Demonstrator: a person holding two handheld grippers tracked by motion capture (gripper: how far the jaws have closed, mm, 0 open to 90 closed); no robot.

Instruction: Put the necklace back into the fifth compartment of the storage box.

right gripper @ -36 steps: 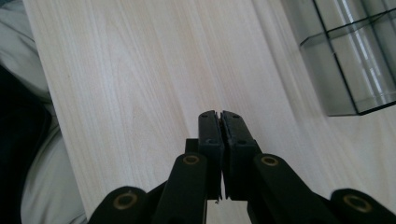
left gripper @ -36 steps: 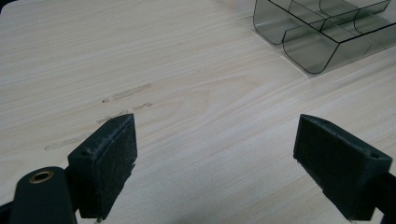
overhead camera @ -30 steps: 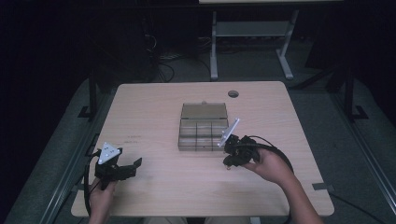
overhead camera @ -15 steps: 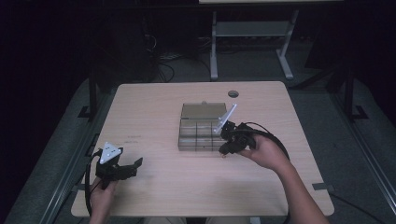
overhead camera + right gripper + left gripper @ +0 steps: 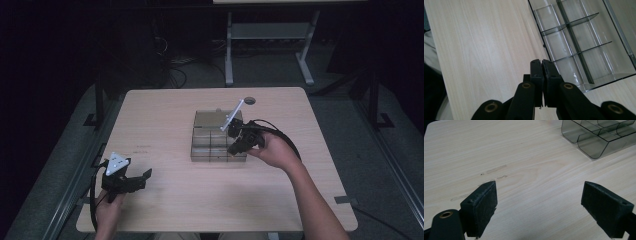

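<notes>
The high view looks down and forward from above the person's side, far enough to see the whole table (image 5: 150,125). Each gripper view sits low and close (just over the wood). All three show the clear box (image 5: 215,145) (image 5: 599,137) (image 5: 579,40).

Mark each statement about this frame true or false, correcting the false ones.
1. The right tool has its jaws shut with nothing between them. True.
2. The left tool is shut. False: its jaws stand wide apart above bare table.
3. The clear compartment box holds several items. False: its visible compartments look empty.
4. The right tool is by the box; the left tool is near the table's front left corner. True.
</notes>
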